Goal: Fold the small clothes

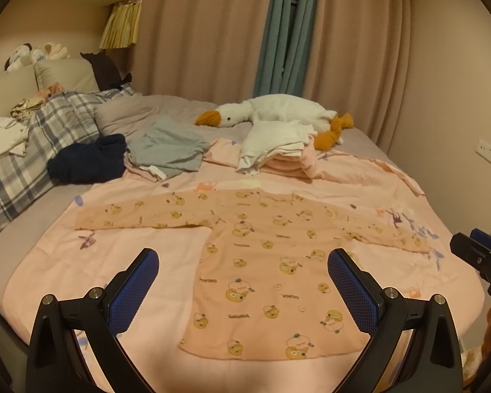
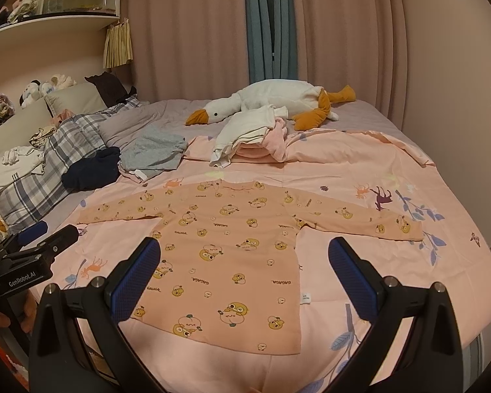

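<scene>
A small peach long-sleeved shirt (image 1: pixel 262 255) (image 2: pixel 232 252) with yellow duck prints lies flat on the pink blanket (image 1: pixel 140 255) (image 2: pixel 392 262), both sleeves spread sideways and the hem nearest me. My left gripper (image 1: pixel 242 262) hovers open above the shirt's lower body with nothing between its blue pads. My right gripper (image 2: pixel 245 255) is also open and empty over the shirt's lower half. The right gripper's black body also shows at the right edge of the left wrist view, and the left gripper's black body at the left edge of the right wrist view.
A white goose plush (image 1: pixel 278 111) (image 2: pixel 271 101) lies at the far side behind a stack of folded white and pink clothes (image 1: pixel 278 150) (image 2: pixel 248 140). Grey (image 1: pixel 167 147) and navy garments (image 1: pixel 88 160) lie left, next to a plaid quilt (image 1: pixel 49 137). Curtains hang behind.
</scene>
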`<state>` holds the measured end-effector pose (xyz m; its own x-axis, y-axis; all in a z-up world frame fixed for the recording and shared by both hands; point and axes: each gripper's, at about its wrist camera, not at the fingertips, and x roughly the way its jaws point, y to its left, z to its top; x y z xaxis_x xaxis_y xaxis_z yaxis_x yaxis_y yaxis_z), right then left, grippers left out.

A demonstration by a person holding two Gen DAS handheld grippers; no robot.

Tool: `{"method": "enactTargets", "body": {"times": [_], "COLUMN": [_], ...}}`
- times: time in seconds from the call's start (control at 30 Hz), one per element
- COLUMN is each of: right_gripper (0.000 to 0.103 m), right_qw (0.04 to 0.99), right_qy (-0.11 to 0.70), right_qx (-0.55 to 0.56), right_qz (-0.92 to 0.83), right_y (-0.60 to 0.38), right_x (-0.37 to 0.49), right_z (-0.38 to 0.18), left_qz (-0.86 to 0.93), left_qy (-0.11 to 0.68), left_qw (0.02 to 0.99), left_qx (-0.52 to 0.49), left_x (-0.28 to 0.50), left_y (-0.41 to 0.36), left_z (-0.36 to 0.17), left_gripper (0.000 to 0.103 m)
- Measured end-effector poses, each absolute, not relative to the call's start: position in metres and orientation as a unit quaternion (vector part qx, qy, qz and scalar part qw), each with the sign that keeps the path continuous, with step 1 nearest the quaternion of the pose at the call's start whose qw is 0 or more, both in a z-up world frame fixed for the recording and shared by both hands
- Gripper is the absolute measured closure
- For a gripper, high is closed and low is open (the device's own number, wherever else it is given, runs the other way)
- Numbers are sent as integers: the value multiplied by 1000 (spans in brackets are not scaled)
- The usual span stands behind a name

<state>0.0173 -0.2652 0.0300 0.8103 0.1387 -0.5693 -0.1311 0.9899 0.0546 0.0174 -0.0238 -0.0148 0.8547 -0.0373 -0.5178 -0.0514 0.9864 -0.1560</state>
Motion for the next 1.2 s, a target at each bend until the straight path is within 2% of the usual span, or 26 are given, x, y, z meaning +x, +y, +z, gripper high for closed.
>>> {"method": "enactTargets", "body": {"times": [1.0,1.2], "right_gripper": [0,0], "right_qw": [947,935], "right_qy": [317,342], "right_qx": [-1,32], "right_qz": [57,93], "right_y": [-267,-290], "right_x": [29,60], "right_z": [24,14], "left_qz": [30,5], "left_qy": [271,276], "left_qw": [960,956], "left_qx": [-62,-94], "left_x": [29,75], "left_y": [-35,-18], "left_z": [-18,-33], "left_gripper": [1,1]}}
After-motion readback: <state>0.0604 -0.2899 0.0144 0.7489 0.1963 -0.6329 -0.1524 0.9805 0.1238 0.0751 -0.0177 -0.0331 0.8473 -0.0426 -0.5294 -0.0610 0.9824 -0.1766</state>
